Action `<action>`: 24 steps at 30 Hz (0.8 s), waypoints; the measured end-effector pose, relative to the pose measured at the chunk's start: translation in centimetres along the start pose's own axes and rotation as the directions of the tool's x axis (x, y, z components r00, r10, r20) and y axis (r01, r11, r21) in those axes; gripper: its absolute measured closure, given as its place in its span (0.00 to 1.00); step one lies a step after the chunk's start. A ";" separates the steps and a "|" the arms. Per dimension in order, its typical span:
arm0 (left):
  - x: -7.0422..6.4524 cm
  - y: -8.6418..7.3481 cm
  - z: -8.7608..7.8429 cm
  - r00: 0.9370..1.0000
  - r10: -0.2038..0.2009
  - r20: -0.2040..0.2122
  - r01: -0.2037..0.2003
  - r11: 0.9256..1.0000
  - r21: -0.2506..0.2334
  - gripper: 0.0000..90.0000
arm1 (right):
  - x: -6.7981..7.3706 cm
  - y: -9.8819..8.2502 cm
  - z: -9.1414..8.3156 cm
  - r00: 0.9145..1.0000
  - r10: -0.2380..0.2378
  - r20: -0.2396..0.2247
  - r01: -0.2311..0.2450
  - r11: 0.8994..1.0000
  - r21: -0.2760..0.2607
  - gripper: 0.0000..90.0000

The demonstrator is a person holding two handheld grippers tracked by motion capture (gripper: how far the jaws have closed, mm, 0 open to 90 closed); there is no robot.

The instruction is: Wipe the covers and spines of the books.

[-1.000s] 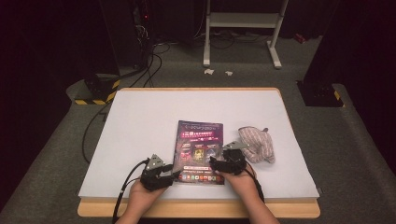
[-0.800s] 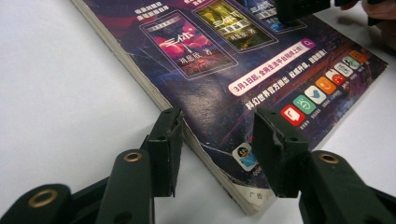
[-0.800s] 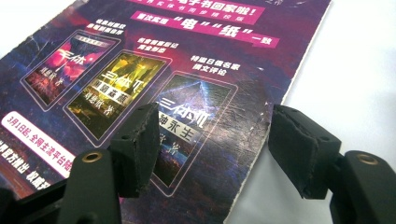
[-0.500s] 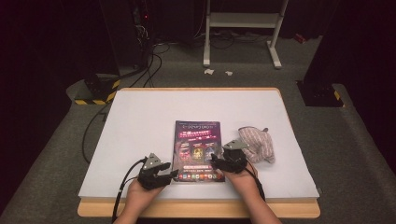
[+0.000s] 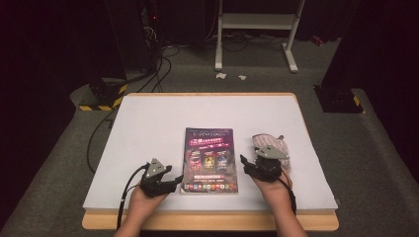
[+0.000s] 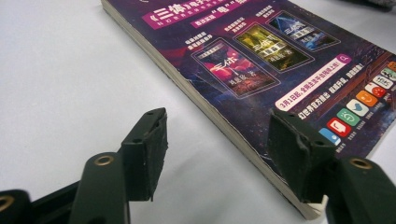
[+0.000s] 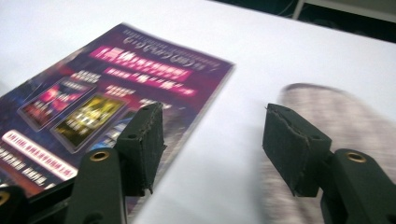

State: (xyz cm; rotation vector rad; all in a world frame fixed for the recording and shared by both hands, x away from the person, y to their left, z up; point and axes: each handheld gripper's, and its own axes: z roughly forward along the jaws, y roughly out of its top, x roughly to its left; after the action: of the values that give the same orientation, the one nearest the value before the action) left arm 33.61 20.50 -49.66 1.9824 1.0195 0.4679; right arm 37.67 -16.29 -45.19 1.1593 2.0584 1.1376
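Purple book (image 5: 209,159) flat on white desk (image 5: 148,128), near front edge. Left claw (image 5: 173,181) just beside its left edge, jaws just opened wider, gripping nothing. Right claw (image 5: 245,163) open, empty, right of book; blurred, perhaps patterned cloth (image 5: 281,148) beyond.

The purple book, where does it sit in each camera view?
High view: purple book at table centre, between the grippers.
Left gripper view: upper right, its page edge running diagonally.
Right gripper view: left half, blurred.
Shared landmark: white tabletop.
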 end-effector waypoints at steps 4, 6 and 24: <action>0.2 0.0 0.0 1.000 0.007 0.001 -0.007 1.000 0.009 0.40 | -2.1 0.3 -1.1 0.999 0.010 0.051 -0.009 1.000 -0.003 0.38; 0.3 0.0 -0.1 1.000 0.000 0.000 0.000 1.000 0.022 0.40 | -3.1 0.4 -1.5 0.998 0.020 0.067 -0.020 1.000 0.000 0.38; 0.8 -0.1 0.1 0.998 -0.053 0.028 0.052 0.997 0.057 0.41 | -8.5 -3.8 1.5 0.987 0.124 0.100 -0.142 0.968 0.205 0.33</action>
State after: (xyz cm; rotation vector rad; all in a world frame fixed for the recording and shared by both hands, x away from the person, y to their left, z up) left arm 34.10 21.14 -49.84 2.0006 1.0741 0.3841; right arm 41.42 -24.04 -48.93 1.4425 2.0997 0.9260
